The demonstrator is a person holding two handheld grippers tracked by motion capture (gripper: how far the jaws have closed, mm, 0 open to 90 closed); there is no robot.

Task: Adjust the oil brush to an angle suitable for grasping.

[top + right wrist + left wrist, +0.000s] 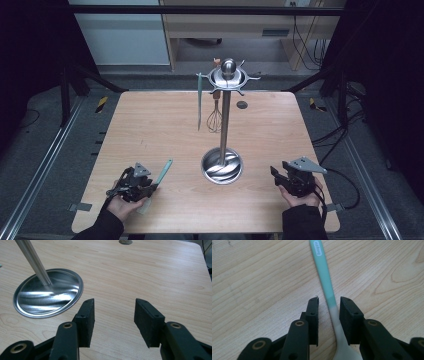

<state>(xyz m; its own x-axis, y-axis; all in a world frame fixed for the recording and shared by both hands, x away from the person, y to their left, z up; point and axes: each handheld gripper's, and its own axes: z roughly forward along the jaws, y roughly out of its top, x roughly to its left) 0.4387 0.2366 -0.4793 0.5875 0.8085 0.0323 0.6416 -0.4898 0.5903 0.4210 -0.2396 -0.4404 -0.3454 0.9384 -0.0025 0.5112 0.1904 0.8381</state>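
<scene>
One spoon lies flat on the table, its neck between your left gripper's narrowed jaws; a gap shows on the left side, so no grip yet. Step in hand: pickup. Next, close fully, then lift toward the rack. Your right gripper rests wide, empty.

spoon: mint-green handle fading to white | bench: pale wood grain | stand: shiny silver | gripper: black
</scene>
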